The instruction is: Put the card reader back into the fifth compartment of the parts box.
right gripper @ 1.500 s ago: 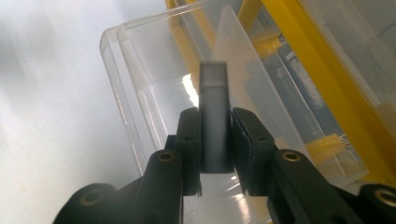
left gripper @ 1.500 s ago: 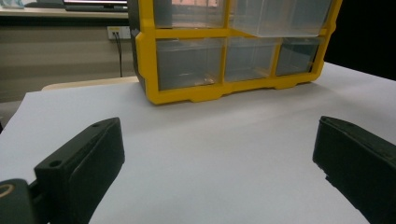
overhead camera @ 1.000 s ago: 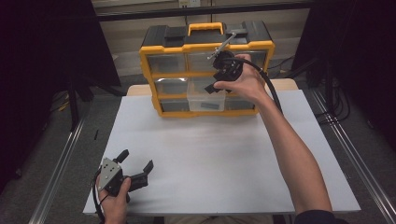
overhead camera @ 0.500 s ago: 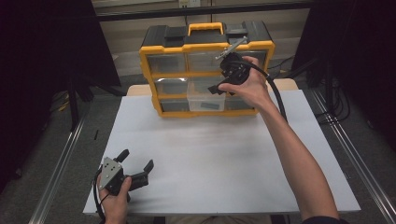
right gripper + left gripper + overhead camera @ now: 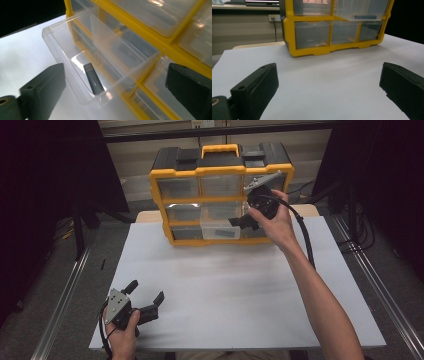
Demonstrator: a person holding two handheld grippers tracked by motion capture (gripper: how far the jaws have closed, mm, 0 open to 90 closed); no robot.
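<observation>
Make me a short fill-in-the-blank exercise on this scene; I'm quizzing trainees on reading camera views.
1. The small dark object lies inside a pulled-out clear ____.
2. The organizer has a frame coloured ____.
3. The left gripper rests on the white table cover with its jaws ____.
4. The right gripper is held at the organizer's ____ row.

Missing words: drawer; yellow; open; middle

My counter [image 5: 240, 285] has a white top. The floor [image 5: 45, 285] is grey. Behind is a tan wall [image 5: 244, 27] with a plug socket [image 5: 272, 17]. The sides are dark.
</observation>
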